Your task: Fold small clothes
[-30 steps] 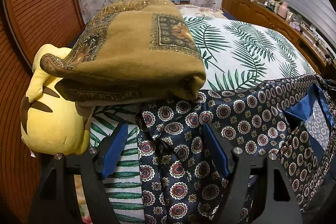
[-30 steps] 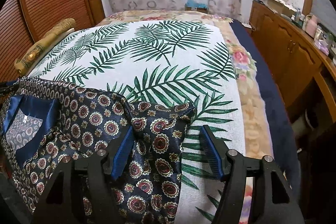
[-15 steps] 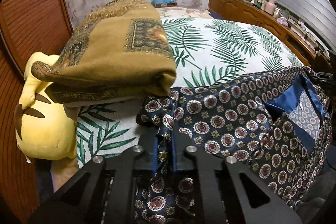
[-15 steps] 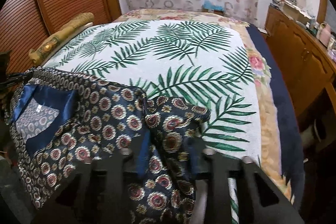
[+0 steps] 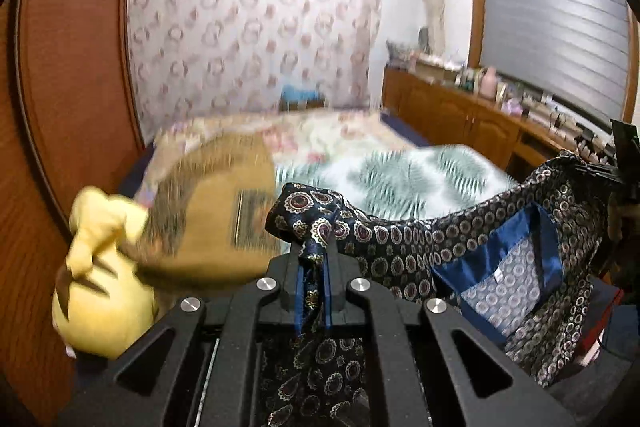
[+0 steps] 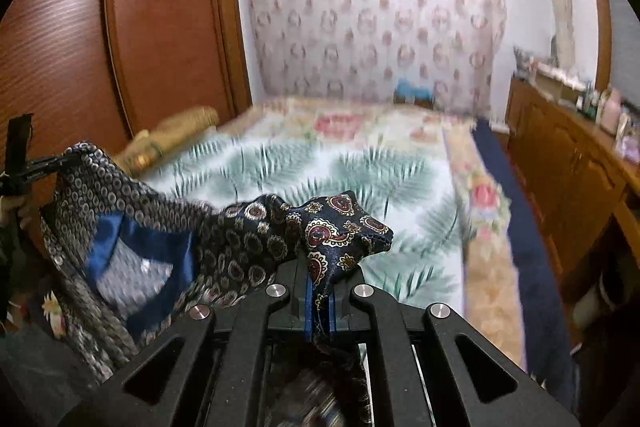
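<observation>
Since a second ago both grippers have closed on the garment and lifted it off the bed. In the left wrist view, the left gripper (image 5: 312,291) is clenched on a bunched corner of the patterned garment (image 5: 460,239), which sags in a swag toward the far side, its blue lining panel (image 5: 516,267) showing; behind it lie a folded ochre blanket (image 5: 216,215) and a yellow plush toy (image 5: 96,283). In the right wrist view, the right gripper (image 6: 318,307) pinches the other corner (image 6: 340,223), above the palm-print bedspread (image 6: 360,179). The satin looks slippery, so a corner may slide out, or the slack middle may fold crookedly. No containers are visible
</observation>
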Available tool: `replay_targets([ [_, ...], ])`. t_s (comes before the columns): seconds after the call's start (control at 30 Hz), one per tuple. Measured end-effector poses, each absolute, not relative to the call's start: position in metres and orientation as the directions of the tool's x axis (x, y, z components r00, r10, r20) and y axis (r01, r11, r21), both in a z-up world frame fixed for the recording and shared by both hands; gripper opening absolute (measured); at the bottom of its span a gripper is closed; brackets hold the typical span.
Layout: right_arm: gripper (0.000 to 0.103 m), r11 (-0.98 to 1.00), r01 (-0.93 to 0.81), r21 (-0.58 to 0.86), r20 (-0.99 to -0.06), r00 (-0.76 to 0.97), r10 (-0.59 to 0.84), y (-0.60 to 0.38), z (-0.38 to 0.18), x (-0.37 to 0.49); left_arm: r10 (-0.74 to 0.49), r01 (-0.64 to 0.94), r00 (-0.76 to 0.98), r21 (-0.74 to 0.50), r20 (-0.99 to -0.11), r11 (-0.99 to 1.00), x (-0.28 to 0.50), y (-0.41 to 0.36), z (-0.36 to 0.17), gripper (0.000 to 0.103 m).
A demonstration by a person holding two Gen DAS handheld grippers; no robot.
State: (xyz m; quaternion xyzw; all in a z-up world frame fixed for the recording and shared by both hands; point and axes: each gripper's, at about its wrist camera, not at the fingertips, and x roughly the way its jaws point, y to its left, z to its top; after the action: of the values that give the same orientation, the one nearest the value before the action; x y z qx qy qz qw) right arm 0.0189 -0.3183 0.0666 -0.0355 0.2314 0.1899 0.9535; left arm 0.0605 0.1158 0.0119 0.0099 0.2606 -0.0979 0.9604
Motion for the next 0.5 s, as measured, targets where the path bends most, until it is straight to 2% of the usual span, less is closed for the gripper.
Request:
replay_targets([
  [0.27,0.005,0.943,-0.330,-0.037,-0.350,0.888,0.297,-0.329,0.136,0.030,-0.175,0.184,0.901,-0.017,-0.398,0.983,0.102,0.107,0.066,0.007],
  [0.37,0.005,0.956,-0.286,-0.062,-0.345,0.905,0.248,-0.331,0.155,0.051,-0.149,0.158,0.911,-0.008,-0.384,0.987,0.124,0.110,0.076,0.007],
  [0.5,0.005,0.974,-0.216,-0.070,-0.368,0.913,0.176,-0.335,0.162,0.092,-0.085,0.100,0.905,0.014,-0.417,0.995,0.163,0.117,0.067,0.007],
])
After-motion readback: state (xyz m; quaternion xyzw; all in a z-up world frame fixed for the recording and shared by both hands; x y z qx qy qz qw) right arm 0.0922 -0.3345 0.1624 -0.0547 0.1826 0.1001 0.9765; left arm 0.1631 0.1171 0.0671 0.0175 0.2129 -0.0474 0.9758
